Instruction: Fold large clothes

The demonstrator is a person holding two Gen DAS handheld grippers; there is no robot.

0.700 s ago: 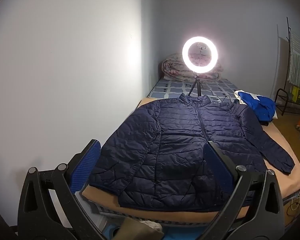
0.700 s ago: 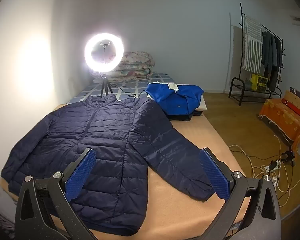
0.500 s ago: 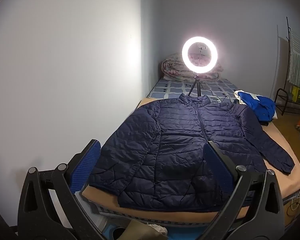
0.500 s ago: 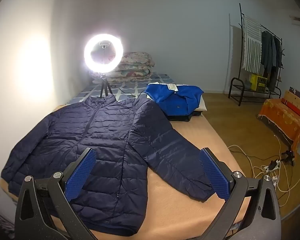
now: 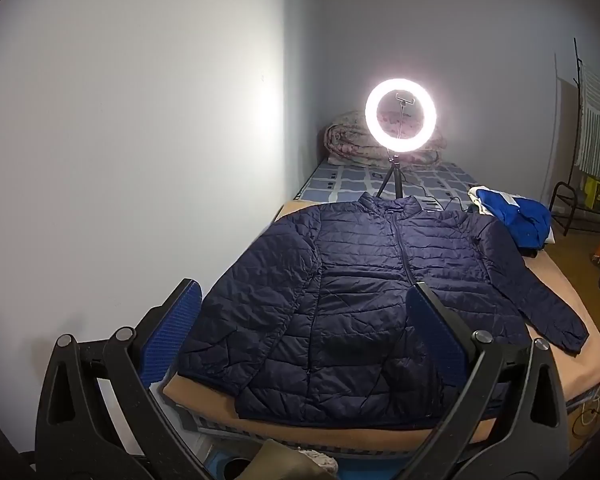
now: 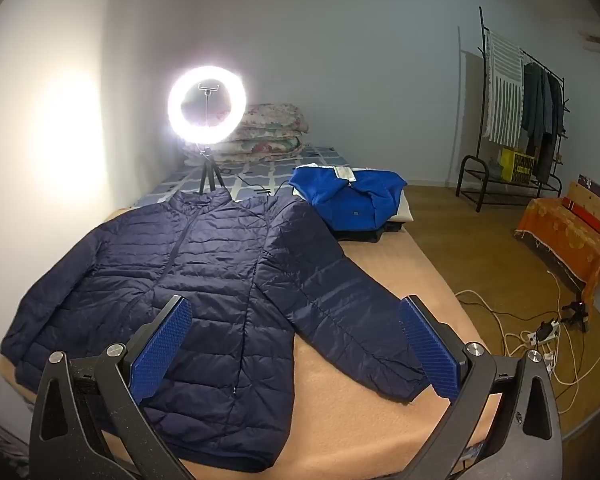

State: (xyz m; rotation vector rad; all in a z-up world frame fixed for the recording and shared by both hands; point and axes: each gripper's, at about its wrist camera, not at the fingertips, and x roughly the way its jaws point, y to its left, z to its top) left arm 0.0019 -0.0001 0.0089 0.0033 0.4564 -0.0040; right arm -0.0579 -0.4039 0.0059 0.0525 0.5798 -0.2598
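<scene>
Navy jacket (image 6: pixel 204 280) flat on tan bed (image 6: pixel 364 412); ring light (image 6: pixel 206 104) behind; both grippers wide, holding nothing.

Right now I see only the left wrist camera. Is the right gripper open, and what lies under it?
Observer: The right gripper is open and holds nothing. It hangs over the near edge of the bed, with the cuff of the jacket just before its right finger.
Operator: Is the floor on that side free if I step there?
Observer: No. White cables and a power strip lie on the wood floor beside the bed.
</scene>
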